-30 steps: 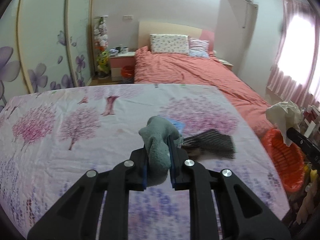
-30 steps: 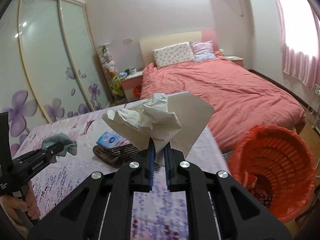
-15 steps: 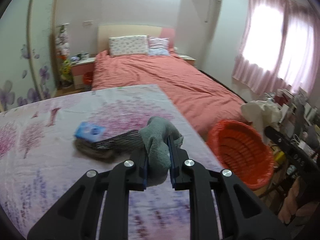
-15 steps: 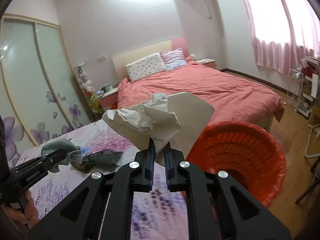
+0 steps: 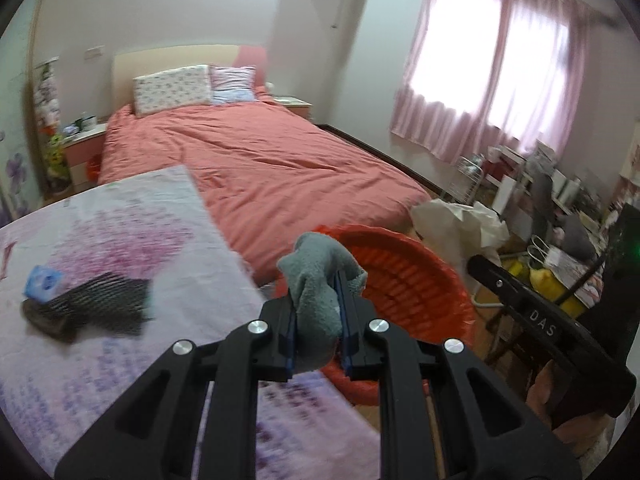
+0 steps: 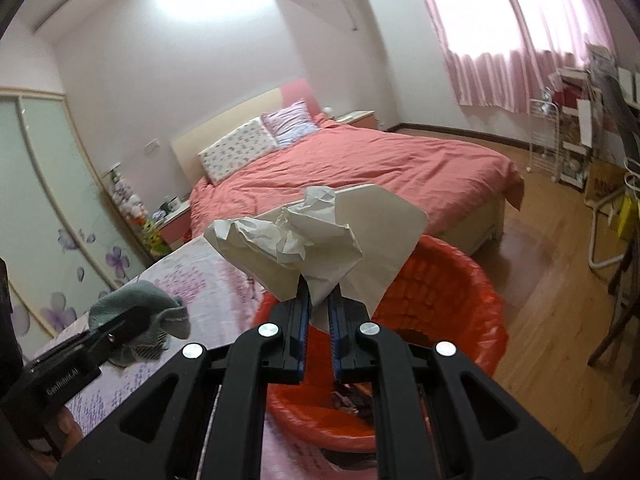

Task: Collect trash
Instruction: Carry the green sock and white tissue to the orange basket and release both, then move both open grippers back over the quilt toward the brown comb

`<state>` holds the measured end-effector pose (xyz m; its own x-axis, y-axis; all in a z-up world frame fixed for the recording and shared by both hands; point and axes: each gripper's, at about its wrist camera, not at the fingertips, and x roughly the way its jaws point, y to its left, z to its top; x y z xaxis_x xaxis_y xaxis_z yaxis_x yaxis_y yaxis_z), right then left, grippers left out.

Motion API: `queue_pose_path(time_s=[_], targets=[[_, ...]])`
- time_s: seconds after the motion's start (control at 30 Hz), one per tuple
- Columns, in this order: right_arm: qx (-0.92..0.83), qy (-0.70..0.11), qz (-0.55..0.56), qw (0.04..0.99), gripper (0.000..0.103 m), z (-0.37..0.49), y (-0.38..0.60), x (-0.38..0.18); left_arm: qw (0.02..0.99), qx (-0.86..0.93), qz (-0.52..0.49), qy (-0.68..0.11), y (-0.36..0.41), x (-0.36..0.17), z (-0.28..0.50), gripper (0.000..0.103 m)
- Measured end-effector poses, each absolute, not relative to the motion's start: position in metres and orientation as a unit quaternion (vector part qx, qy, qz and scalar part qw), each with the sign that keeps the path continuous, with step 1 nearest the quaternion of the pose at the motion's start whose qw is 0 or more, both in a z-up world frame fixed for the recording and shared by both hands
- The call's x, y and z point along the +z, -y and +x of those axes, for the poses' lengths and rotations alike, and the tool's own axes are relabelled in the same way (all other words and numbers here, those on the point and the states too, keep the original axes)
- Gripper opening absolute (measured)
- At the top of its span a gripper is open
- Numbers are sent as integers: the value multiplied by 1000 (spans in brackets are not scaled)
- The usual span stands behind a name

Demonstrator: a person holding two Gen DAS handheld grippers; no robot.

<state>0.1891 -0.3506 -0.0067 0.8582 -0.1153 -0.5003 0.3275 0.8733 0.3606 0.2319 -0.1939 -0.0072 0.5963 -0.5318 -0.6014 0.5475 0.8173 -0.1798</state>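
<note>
My left gripper [image 5: 319, 300] is shut on a grey-green cloth wad [image 5: 316, 276] and holds it at the near rim of the orange basket [image 5: 420, 276]. My right gripper [image 6: 319, 312] is shut on crumpled white paper [image 6: 316, 240] and holds it above the same orange basket [image 6: 452, 280], which has some dark trash at its bottom. The paper [image 5: 460, 220] and the right gripper arm show at the right in the left wrist view. The cloth [image 6: 140, 308] shows at the left in the right wrist view.
A table with a floral cloth [image 5: 120, 240] carries a black mesh item [image 5: 92, 308] and a blue packet [image 5: 42, 282]. A bed with a red cover [image 5: 260, 160] lies beyond. Cluttered shelves and chairs [image 5: 560, 220] stand at the right, on wood floor [image 6: 560, 300].
Both grippers have swung right, away from the table and over the orange basket, each keeping hold of its item. The basket is now close under them.
</note>
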Motion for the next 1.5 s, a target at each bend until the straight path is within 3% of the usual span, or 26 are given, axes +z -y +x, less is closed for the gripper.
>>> queue_pose_path(time_s=[0.3,0.47,0.53,0.6,0.67,1.5], targets=[[-134,-239,262,925,9,190,381,-24,878,-322,27,-354,245,-36,243,19],[-122,-252,276,920,12,198,389,-33,872,-314,31,-374,253,-54,254,38],[-123,-261,273,918,20,201,392,-38,872,-307,35,-379,250,-60,257,46],[-124,-263,270,918,43,199,389,-40,874,-298,39,-380,245,-63,259,49],[-125,-264,265,919,48,196,388,-41,878,-288,42,-380,238,-64,259,52],[-80,-304,211,925,48,216,330,-31,918,-110,31,-379,62,-71,275,66]])
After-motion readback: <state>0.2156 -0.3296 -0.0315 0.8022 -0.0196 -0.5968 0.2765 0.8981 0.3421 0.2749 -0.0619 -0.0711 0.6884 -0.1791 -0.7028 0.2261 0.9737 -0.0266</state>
